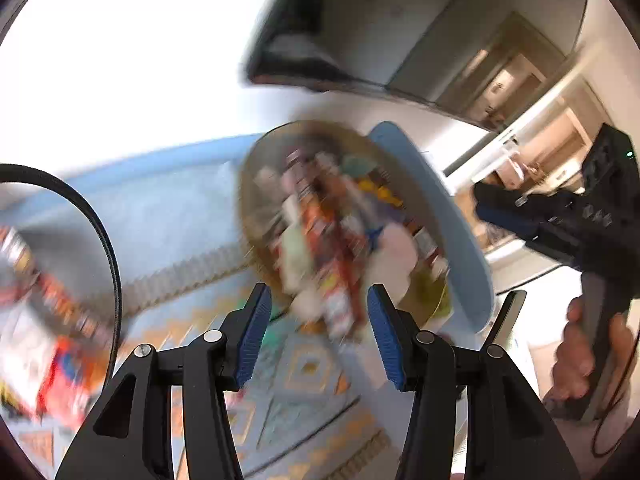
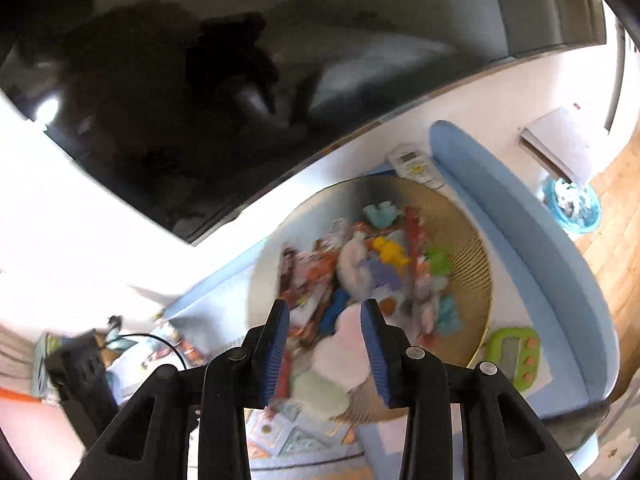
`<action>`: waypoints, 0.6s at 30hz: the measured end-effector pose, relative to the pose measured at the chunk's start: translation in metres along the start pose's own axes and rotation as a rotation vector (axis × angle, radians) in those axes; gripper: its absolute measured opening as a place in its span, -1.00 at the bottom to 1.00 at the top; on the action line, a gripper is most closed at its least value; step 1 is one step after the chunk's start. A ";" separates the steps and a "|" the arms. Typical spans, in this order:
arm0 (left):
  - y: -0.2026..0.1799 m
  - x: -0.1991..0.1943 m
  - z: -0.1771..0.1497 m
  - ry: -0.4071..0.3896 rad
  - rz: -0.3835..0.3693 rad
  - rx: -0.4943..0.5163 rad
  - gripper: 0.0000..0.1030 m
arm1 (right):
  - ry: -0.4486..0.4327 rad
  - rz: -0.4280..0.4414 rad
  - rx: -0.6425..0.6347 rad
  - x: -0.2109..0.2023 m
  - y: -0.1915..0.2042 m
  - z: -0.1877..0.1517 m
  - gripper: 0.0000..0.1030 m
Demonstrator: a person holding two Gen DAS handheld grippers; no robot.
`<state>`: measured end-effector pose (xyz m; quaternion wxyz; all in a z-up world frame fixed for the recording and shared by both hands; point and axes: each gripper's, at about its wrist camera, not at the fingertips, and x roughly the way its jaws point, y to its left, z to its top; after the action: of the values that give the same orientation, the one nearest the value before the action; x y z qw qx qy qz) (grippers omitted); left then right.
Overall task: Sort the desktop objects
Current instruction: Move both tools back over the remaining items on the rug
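Observation:
A round gold wire basket stands on a light-blue padded mat. It is heaped with small rubbery toys, such as a yellow one, and with red snack packets. My right gripper hovers over the basket's near rim, open; a pale pink soft toy lies just beyond its blue pads. The left wrist view is badly blurred. There my left gripper stands open and empty above the same basket. The right gripper, held by a hand, reaches in from the right.
More snack packets lie at the left, beside a black-rimmed round object. A white remote and a green gadget with orange buttons lie on the mat beside the basket. A dark screen stands behind. A patterned cloth covers the near surface.

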<state>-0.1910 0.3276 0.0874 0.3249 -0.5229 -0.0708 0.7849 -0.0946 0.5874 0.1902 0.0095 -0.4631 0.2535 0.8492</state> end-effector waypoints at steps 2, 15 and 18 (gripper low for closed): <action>0.012 -0.014 -0.021 -0.002 0.031 -0.032 -0.08 | 0.002 0.011 -0.026 -0.006 0.011 -0.010 -0.30; 0.149 -0.122 -0.161 -0.070 0.293 -0.441 -0.08 | 0.205 0.089 -0.218 0.027 0.090 -0.121 -0.28; 0.170 -0.143 -0.182 -0.076 0.359 -0.474 -0.08 | 0.255 0.090 -0.242 0.046 0.104 -0.145 -0.28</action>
<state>-0.0730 0.0704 0.0406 0.0471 -0.5585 -0.1707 0.8104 -0.0333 0.4231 0.1338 -0.1164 -0.5529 0.1690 0.8076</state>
